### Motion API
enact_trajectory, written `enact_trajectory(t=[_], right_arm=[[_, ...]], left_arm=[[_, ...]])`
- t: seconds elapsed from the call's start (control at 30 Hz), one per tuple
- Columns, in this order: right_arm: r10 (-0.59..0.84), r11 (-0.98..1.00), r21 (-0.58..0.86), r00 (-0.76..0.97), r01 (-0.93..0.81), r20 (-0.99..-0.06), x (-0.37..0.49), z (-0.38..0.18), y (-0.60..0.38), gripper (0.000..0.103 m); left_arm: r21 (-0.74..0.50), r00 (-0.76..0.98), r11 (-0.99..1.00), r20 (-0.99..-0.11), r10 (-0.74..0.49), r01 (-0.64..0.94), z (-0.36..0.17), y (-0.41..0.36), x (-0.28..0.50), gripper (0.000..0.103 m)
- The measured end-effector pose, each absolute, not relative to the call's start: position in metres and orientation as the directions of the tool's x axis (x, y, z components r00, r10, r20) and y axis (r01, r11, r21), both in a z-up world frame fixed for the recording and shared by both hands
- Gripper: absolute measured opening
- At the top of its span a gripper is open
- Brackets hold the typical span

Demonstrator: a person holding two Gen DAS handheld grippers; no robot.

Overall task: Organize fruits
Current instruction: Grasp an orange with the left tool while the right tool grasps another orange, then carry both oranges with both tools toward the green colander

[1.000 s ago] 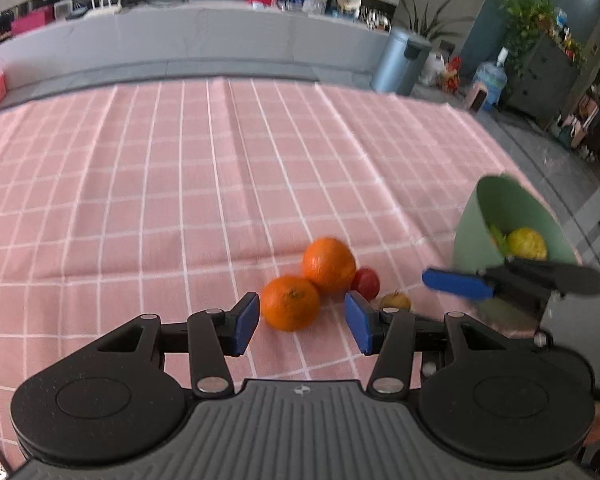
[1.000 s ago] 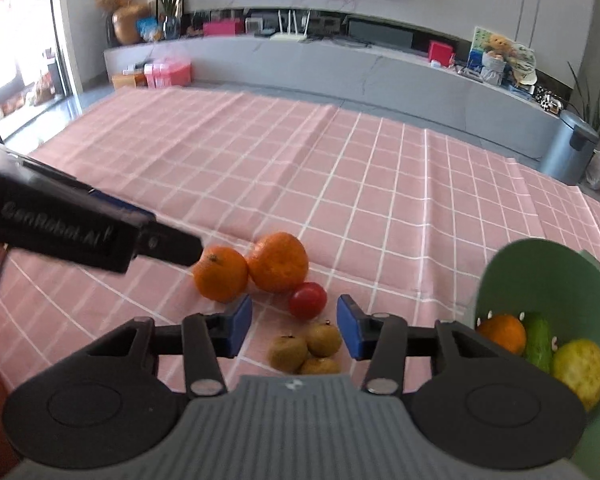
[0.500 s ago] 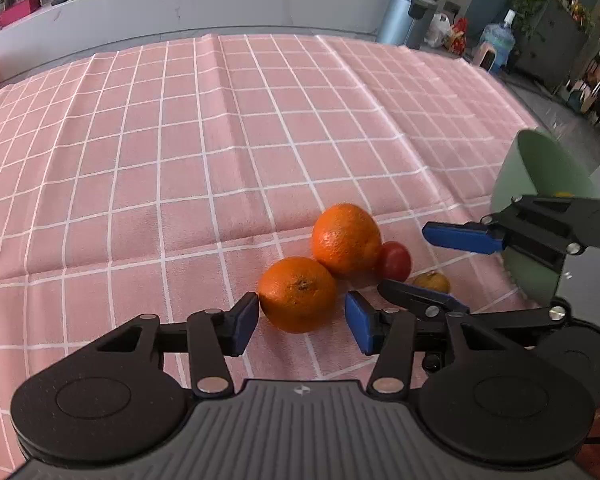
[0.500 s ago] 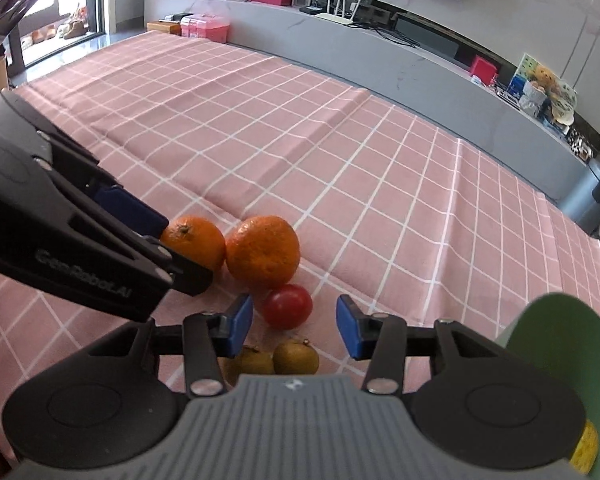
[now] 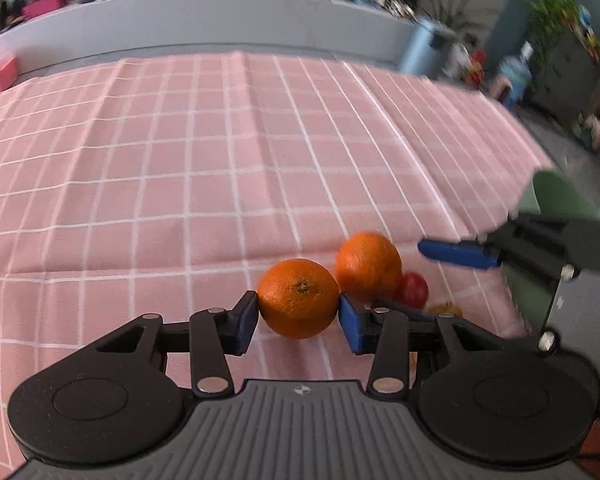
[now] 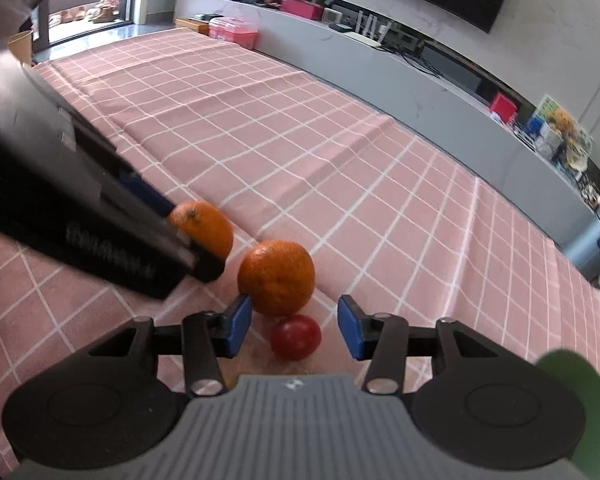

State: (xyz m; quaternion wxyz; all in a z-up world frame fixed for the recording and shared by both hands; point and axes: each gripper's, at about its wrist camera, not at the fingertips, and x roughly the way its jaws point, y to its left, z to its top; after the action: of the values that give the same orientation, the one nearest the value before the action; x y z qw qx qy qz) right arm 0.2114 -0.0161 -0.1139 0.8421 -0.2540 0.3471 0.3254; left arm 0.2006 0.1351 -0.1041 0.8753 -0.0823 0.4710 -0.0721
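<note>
The near orange point(image 5: 298, 298) sat between the blue pads of the left gripper point(image 5: 298, 312), both pads touching its sides, so the jaws were closed on it. In the right wrist view the same orange point(image 6: 204, 232) showed at about 10 o'clock from the second orange point(image 6: 276, 277), half hidden behind the left gripper's dark finger; whether it rested on the cloth or was lifted could not be told.

The second orange point(image 5: 367, 266) lay just beside the first, at its 2 o'clock in the left view, blurred. A red fruit point(image 6: 296, 337) touched it on the near side and lay between the pads of the right gripper point(image 6: 294, 326), apart from both; those jaws were open. A small brownish fruit point(image 5: 446, 310) peeked out at 4 o'clock from the second orange, mostly hidden by the left gripper's finger.

All lay on the bench under a pink checked cloth point(image 5: 204, 168). A green bowl point(image 5: 556, 200) stood at the cloth's right edge, at 3 o'clock, partly behind the right gripper point(image 5: 456, 254); its rim point(image 6: 580, 376) showed at 4 o'clock in the right view.
</note>
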Motion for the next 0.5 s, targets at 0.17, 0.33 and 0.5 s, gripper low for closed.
enact_trajectory(t=[0.17,0.33,0.5], right_arm=[[0.379,0.648,-0.201,0.541,-0.734,-0.751,0.216,-0.114,-0.005,0.045],[0.382,0.665,-0.167,0.525,-0.728,-0.761,0.219,-0.115,0.001,0.043],[0.372,0.677,-0.168,0.530,-0.717,-0.762,0.217,-0.113,0.003,0.040]], left_arm=[[-0.227,0.567,0.974,-0.800,-0.197,0.018,-0.100,0.145,0.200,0.049],[-0.234,0.569,0.972,-0.798,-0.196,0.007,-0.098,0.147,0.198,0.049],[-0.234,0.580,0.972,-0.793,-0.187,-0.006,-0.096,0.149,0.195,0.049]])
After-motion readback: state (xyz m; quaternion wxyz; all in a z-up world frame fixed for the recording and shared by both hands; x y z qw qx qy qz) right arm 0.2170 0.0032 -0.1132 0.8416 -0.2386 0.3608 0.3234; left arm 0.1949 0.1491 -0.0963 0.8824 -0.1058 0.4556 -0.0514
